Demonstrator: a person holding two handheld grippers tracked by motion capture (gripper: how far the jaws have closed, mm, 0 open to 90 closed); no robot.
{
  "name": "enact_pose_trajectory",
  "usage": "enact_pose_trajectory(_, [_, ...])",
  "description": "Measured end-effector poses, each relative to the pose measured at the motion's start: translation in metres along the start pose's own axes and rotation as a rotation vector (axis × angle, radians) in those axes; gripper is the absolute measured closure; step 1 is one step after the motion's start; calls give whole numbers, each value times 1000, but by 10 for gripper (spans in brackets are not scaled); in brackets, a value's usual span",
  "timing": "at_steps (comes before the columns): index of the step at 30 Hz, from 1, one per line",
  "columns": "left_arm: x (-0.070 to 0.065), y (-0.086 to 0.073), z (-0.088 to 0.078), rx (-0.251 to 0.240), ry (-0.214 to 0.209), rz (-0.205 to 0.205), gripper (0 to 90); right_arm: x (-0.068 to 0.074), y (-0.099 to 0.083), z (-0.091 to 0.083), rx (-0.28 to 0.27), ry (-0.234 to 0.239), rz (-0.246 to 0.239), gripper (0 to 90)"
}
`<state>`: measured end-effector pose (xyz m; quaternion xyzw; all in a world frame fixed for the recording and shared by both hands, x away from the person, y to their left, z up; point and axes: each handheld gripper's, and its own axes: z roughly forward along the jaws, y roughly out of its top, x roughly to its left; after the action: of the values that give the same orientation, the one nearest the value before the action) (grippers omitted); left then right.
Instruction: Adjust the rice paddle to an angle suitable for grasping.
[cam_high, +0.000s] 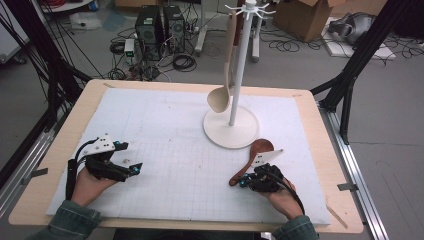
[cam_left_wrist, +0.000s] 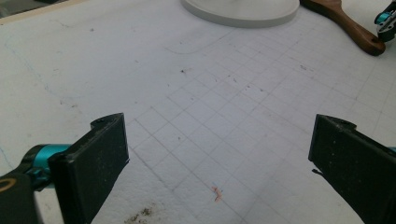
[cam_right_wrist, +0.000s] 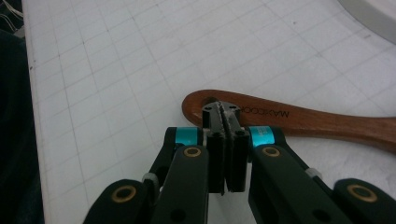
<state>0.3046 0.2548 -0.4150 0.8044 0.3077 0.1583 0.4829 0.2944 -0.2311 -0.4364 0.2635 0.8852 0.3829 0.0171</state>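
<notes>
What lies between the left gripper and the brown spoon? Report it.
Nothing: in the high view only bare white mat separates the left gripper from the brown spoon.

A wide bare stretch of the white mat (cam_high: 165, 150) is left free between both hands. Passage at the far right is blocked by the stand (cam_high: 231, 127) with its hanging ladle (cam_high: 220, 97); the brown spoon (cam_high: 252, 160) is laid just beside its base.
</notes>
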Motion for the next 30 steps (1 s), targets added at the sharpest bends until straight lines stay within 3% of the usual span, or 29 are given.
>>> enact_pose_trajectory(30, [0,0,2,5,-11,-4,53,-3,27,26,9,-1,-29,896])
